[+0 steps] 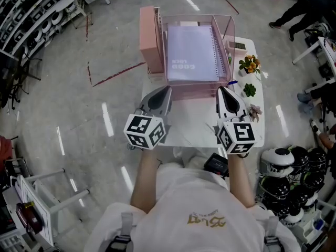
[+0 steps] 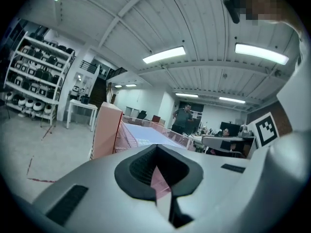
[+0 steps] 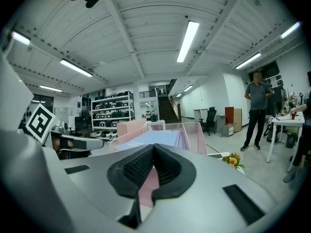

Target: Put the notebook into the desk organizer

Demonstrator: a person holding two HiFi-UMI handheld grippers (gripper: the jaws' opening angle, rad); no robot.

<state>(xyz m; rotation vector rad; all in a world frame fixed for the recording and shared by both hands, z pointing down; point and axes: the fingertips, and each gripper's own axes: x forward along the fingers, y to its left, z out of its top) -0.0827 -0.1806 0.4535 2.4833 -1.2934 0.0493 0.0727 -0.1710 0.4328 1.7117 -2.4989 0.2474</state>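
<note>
The notebook (image 1: 192, 54) lies flat in the top tray of the pink desk organizer (image 1: 196, 91), which stands at the far edge of the white counter (image 1: 191, 127). The left tongs (image 1: 168, 89) and right tongs (image 1: 220, 89) are both closed with nothing between them. Their tips are close to the organizer's near side, one toward each of its front corners.
</note>
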